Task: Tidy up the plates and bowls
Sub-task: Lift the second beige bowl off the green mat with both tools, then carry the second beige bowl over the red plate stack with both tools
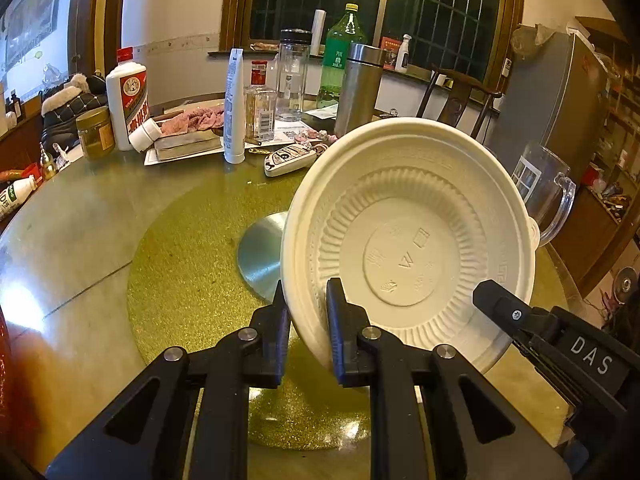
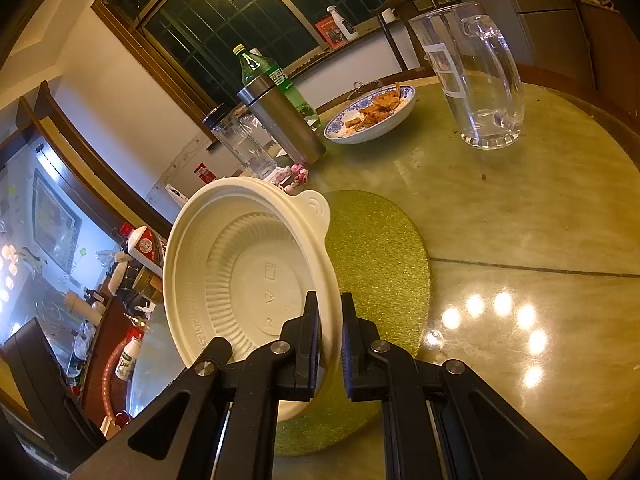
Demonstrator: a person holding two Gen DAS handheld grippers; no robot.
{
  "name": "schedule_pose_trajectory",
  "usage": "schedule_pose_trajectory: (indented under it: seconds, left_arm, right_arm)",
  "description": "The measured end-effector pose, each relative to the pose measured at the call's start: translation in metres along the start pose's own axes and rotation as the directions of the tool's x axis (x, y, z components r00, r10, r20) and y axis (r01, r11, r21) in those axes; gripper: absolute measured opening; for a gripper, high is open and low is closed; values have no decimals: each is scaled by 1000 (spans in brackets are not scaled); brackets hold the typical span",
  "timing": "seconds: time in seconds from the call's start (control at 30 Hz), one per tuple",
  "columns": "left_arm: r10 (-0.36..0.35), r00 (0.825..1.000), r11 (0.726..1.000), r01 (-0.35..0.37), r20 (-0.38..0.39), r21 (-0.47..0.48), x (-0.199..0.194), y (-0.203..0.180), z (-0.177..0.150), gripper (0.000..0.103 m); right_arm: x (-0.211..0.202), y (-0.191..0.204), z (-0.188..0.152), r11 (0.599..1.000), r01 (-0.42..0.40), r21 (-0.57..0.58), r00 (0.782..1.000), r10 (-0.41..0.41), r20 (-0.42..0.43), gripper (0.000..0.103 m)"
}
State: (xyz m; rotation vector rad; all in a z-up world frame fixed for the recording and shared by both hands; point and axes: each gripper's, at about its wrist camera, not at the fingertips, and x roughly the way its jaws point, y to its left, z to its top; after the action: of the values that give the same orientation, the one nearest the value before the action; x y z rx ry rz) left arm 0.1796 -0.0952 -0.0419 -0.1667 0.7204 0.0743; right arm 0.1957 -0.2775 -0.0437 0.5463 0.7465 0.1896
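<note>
A cream plastic bowl is held tilted on edge above the gold round mat, its inside facing the left wrist camera. My left gripper is shut on its near rim. My right gripper is shut on the opposite rim of the same bowl, which has a small tab handle. The right gripper's finger shows in the left wrist view at the bowl's lower right edge. A blue-and-white plate with food scraps sits on the far side of the table.
The glass-topped round table holds a clear glass mug, steel flask, green bottle, clear tumbler, white liquor bottle, white tube, key fob and a silver disc. A chair stands behind.
</note>
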Motion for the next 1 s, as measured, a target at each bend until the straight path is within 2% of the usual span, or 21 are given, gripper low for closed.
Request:
schedule_pose_trajectory:
  seconds: [0.53, 0.73, 1.0]
  left_arm:
    - [39, 999, 999, -39, -1, 18, -10, -5, 2, 16]
    - [54, 999, 998, -54, -2, 13, -18, 3, 1, 17]
    - [82, 997, 996, -82, 2, -23, -38, 30, 3, 17]
  right_arm:
    - [-5, 1, 1, 1000, -12, -9, 1000, 12, 6, 9]
    - [-6, 7, 1, 999, -28, -34, 1000, 28, -2, 9]
    - [-7, 35, -5, 994, -75, -84, 997, 72, -38, 9]
